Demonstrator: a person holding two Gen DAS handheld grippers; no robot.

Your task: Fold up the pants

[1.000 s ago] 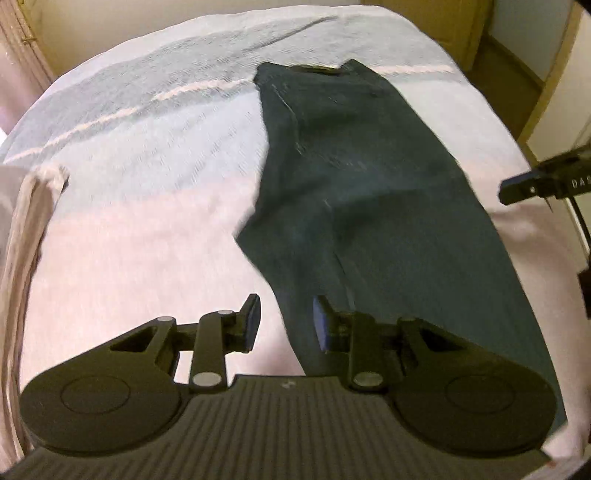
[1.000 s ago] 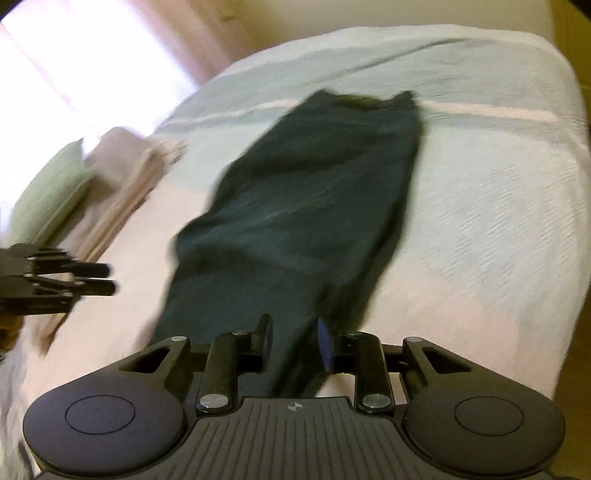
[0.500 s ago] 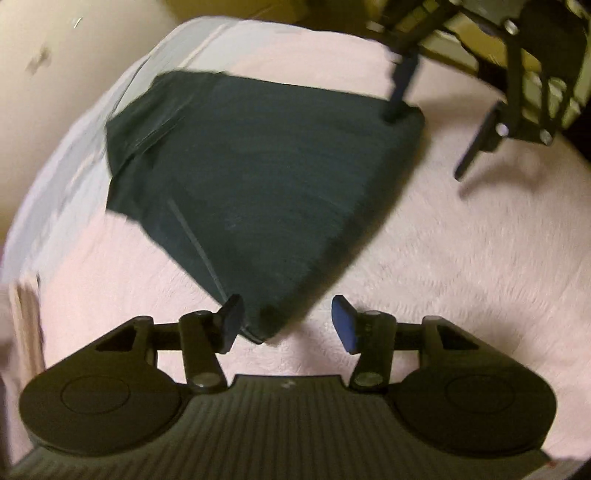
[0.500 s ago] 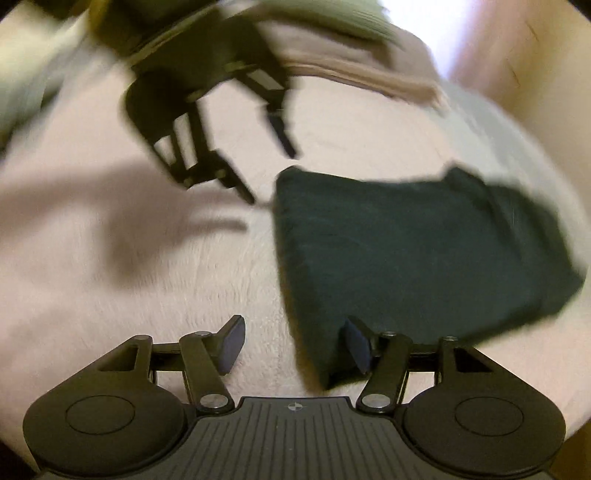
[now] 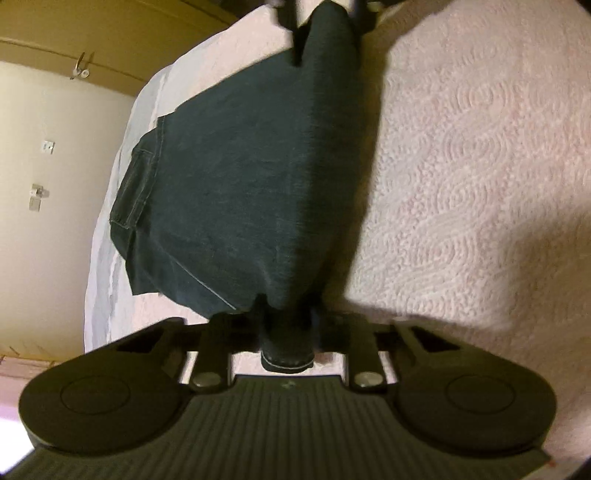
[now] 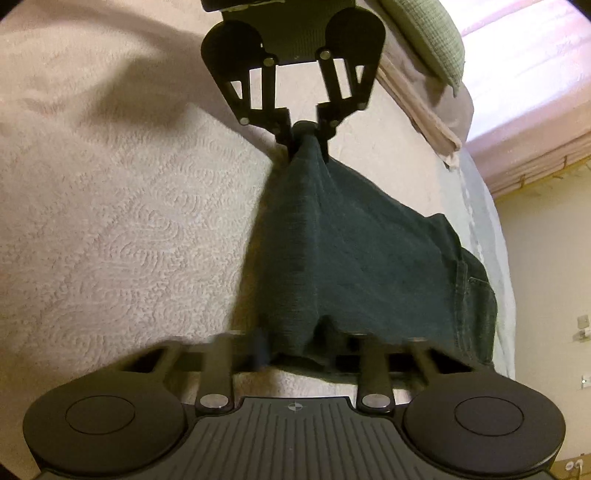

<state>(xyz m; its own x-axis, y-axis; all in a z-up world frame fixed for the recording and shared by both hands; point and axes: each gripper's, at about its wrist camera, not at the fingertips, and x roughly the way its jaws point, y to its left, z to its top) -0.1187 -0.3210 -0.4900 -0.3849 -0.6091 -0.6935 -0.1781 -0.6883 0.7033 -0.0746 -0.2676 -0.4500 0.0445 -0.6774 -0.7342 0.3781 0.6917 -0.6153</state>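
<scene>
Half a second ago both pairs of tongs stood spread at the edge of the folded dark pants, nothing between their fingers; now the left gripper [image 5: 286,332] is pinched tight on a bunched corner of the pants [image 5: 243,184], the rolled hem poking out between its fingers toward the camera; in the right wrist view the same left gripper [image 6: 307,138] shows from the front, its fingers pressed onto a gathered knot of cloth; the right gripper [image 6: 299,347] has also drawn in around the near edge of the pants [image 6: 351,266], the fabric draped over and between its fingers, though motion blur on the left finger [image 6: 258,350] keeps the exact contact unclear; its far tips [image 5: 325,40] show at the top of the left wrist view, flanking the narrow end of the cloth; the pants are stretched taut between the two grippers above the pale textured bedspread [image 5: 480,166], one end in each, a stitched pocket [image 5: 136,184] hanging on the side toward the wall [image 5: 48,221]; no containers are in view; a green pillow [image 6: 428,33] lies at the far corner of the bed on folded beige bedding [image 6: 424,96].
</scene>
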